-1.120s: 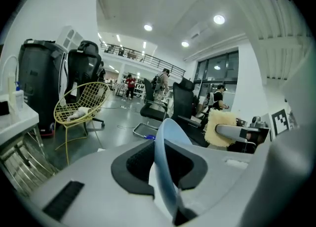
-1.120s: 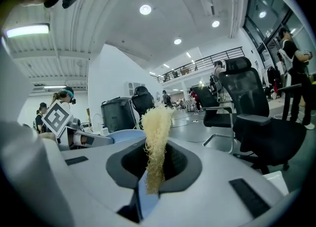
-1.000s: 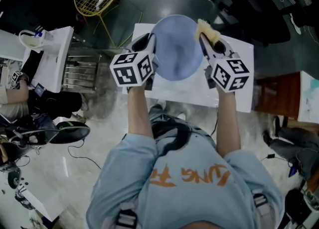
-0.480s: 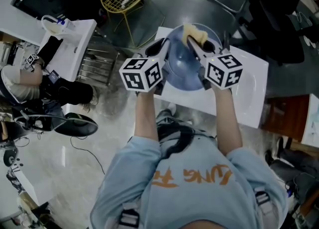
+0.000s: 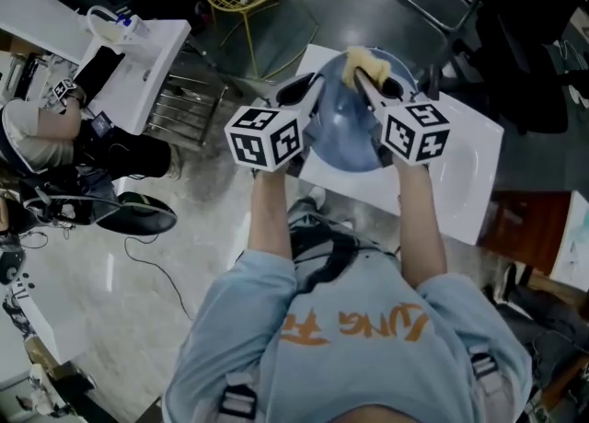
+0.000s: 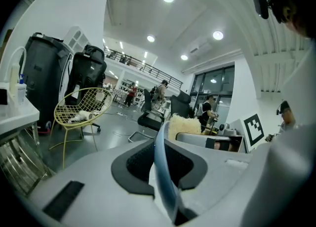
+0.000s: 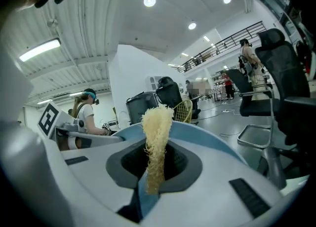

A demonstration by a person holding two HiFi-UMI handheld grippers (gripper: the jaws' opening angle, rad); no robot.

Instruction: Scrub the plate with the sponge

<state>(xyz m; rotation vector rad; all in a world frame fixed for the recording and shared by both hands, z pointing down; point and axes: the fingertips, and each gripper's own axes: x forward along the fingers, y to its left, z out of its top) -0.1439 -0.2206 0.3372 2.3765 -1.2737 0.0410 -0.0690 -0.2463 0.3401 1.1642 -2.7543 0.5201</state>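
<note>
Plate (image 5: pixel 342 131) in one gripper, sponge (image 5: pixel 363 64) in the other, top middle of the head view.

The white table (image 5: pixel 460 182) runs across upper right of centre, and the blue plate is held over its left end. The left gripper (image 5: pixel 302 92) is clamped on the plate's left rim, with the edge pinched between its jaws. The right gripper (image 5: pixel 375 83) is squeezed onto the yellow sponge, which is right up at the plate's top edge.

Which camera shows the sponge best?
The right gripper view: the sponge stands central, clamped in the right gripper. The head view shows it small against the plate; the left gripper view, only its top.
</note>
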